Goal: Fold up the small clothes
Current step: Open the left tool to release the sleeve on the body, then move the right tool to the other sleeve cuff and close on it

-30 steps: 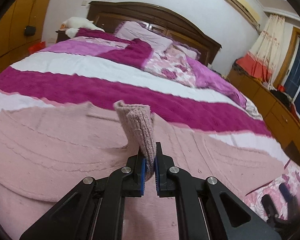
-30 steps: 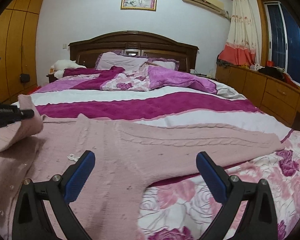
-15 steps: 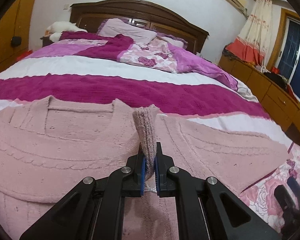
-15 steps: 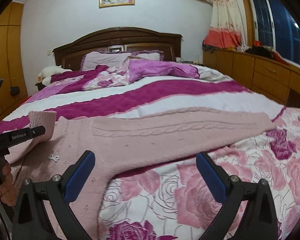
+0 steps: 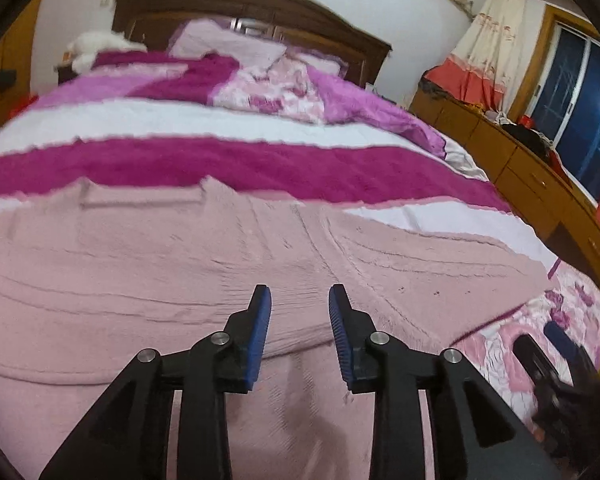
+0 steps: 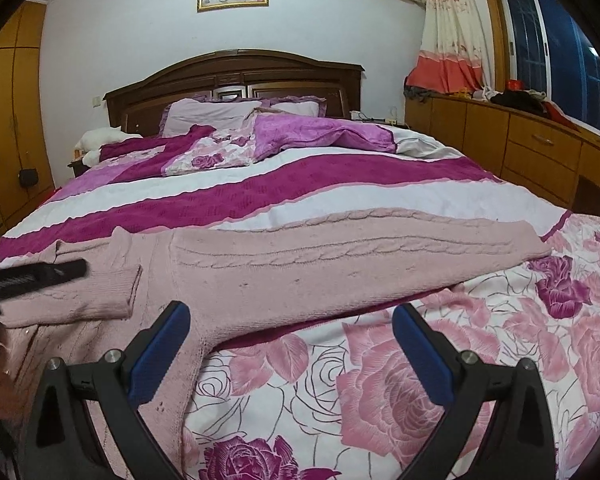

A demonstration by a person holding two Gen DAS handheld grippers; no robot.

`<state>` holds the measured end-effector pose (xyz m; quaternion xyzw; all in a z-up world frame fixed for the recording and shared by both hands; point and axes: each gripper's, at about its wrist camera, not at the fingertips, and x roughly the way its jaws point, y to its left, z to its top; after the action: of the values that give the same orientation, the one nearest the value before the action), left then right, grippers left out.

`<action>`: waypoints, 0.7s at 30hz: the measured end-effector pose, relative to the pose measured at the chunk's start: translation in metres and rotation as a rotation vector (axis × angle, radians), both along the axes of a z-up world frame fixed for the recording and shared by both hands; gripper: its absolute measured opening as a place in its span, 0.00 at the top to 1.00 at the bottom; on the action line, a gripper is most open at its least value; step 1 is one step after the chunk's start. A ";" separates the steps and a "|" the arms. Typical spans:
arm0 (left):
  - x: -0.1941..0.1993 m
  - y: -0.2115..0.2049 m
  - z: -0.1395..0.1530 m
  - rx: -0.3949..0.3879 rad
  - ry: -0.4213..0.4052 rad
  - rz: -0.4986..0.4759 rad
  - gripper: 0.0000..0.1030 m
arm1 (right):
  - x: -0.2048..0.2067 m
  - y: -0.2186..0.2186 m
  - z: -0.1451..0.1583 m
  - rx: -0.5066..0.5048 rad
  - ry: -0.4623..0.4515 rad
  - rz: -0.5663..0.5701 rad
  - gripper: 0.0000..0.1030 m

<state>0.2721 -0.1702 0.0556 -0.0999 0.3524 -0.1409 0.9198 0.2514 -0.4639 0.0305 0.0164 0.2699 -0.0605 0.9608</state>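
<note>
A pale pink cable-knit sweater (image 5: 180, 264) lies flat on the bed. Its left sleeve is folded across the body, with the cuff (image 6: 112, 292) lying on the chest. Its other sleeve (image 6: 380, 248) stretches out to the right. My left gripper (image 5: 299, 300) is open and empty just above the folded sleeve; it also shows in the right wrist view (image 6: 36, 274) at the left edge. My right gripper (image 6: 288, 320) is wide open and empty, low over the sweater's lower right side and the floral sheet.
The bed carries a magenta-and-white striped blanket (image 6: 260, 192), a floral sheet (image 6: 420, 360), and crumpled purple quilts and pillows (image 6: 300, 132) by the headboard. A wooden cabinet (image 6: 520, 148) runs along the right wall. Wardrobes stand at the left.
My left gripper has opened and let go of the sleeve cuff, which now lies flat on the sweater's body. My right gripper has stayed open and shifted slightly.
</note>
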 end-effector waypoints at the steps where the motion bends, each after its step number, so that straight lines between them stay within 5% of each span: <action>1: -0.008 0.006 0.005 0.015 -0.024 0.003 0.88 | -0.001 -0.002 -0.001 -0.002 0.002 0.000 0.00; 5: -0.048 0.052 0.018 0.134 -0.122 0.100 0.67 | -0.006 -0.014 -0.007 0.012 0.023 -0.002 0.00; 9: -0.079 0.113 0.010 0.235 -0.139 0.210 0.65 | -0.012 -0.031 -0.010 0.017 0.047 -0.021 0.00; 14: -0.102 0.191 -0.014 0.257 -0.074 0.274 0.65 | -0.029 -0.086 0.015 -0.022 -0.061 -0.143 0.00; 18: -0.104 0.232 -0.025 0.255 -0.062 0.349 0.65 | -0.025 -0.180 0.015 0.326 -0.079 -0.203 0.00; 21: -0.096 0.248 -0.025 0.200 -0.072 0.397 0.65 | -0.019 -0.236 -0.002 0.487 -0.055 -0.276 0.00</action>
<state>0.1760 0.0782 0.0303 -0.0703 0.3051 0.0750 0.9467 0.2320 -0.6996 0.0286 0.2852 0.2455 -0.1237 0.9182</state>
